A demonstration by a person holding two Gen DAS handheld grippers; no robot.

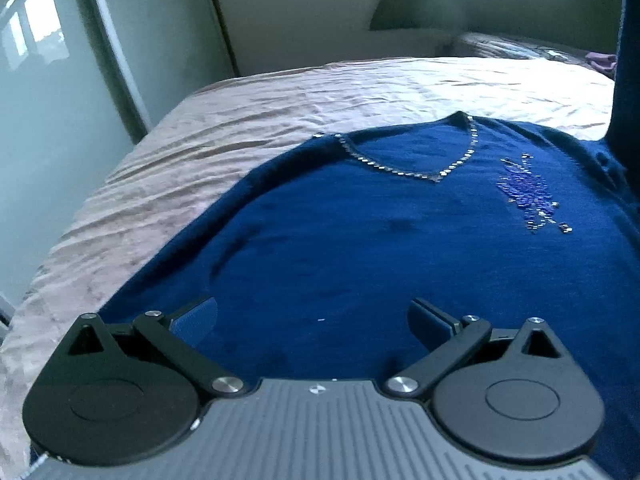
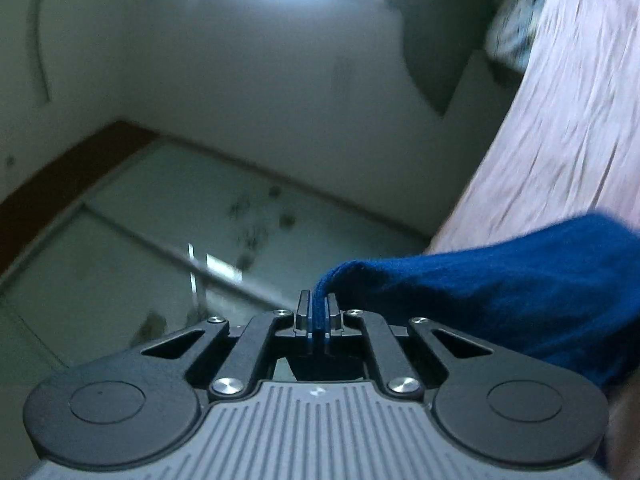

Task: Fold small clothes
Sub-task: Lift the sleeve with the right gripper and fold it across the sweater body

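Left hand-held gripper (image 1: 312,316) gapes wide above the blue top (image 1: 360,240); only the right view shows the right hand-held gripper (image 2: 318,316) pinching its edge.

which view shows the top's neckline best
The left wrist view: the blue top lies spread on the bed, its studded V-neckline fully visible. The right wrist view shows only a bunched fold of it.

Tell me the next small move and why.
Probably carry the right gripper across over the sweater to lay its pinched part inward: it is shut on blue fabric held up off the bed, while the left gripper is open above the spread front.
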